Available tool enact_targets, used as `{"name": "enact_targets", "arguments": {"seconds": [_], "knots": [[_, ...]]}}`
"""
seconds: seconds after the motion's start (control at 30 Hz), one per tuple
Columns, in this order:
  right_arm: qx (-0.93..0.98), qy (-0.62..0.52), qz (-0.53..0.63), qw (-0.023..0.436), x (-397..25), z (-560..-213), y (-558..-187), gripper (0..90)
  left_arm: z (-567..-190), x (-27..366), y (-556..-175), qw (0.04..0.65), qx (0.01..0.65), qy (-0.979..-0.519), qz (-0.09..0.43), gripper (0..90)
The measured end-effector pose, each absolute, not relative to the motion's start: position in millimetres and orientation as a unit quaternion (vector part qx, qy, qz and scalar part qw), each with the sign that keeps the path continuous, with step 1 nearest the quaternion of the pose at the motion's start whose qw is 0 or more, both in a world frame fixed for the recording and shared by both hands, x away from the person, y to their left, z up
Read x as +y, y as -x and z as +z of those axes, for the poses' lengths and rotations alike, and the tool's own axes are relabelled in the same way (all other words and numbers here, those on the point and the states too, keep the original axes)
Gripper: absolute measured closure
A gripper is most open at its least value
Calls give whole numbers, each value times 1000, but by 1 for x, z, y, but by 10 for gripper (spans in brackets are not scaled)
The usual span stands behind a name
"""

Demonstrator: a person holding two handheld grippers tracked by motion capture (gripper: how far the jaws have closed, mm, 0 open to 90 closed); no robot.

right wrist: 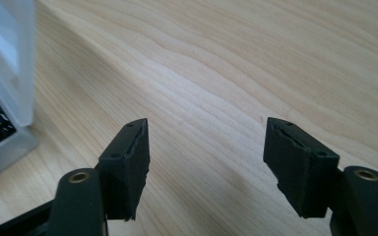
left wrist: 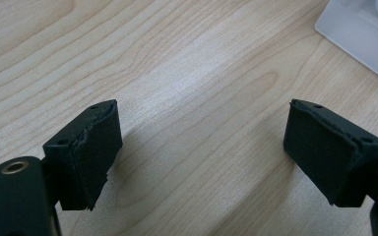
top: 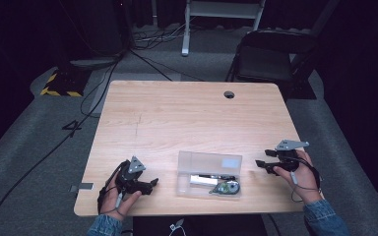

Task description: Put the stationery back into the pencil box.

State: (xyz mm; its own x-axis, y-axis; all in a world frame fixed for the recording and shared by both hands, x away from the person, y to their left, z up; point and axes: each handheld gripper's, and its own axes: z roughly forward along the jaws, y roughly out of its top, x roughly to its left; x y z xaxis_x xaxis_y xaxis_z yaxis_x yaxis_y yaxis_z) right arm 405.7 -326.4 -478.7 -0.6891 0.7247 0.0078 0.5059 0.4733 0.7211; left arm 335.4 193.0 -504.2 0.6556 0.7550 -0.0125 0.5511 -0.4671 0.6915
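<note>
Between both open grippers, clear box [top: 209, 174].

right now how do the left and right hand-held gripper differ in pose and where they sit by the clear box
The left hand-held gripper lies at the clear box's left, near the table's front edge; the right hand-held gripper lies at its right, farther back. The left one's jaws point right toward the box; the right one's point left. Both are open, empty, apart from the box.
</note>
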Motion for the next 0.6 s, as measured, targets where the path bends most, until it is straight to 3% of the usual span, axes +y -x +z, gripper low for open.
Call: {"name": "enact_targets", "arguments": {"seconds": [0.4,0.53,0.6], "knots": [[839,-381,356,153,-328,-497,-411,311,-504,193,-335,341,388,-843,150,150],[837,-375,364,163,-325,-502,-412,169,-504,193,-335,341,388,-843,150,150],[836,-375,364,167,-323,-504,-413,142,-504,193,-335,340,388,-843,151,150]]}}
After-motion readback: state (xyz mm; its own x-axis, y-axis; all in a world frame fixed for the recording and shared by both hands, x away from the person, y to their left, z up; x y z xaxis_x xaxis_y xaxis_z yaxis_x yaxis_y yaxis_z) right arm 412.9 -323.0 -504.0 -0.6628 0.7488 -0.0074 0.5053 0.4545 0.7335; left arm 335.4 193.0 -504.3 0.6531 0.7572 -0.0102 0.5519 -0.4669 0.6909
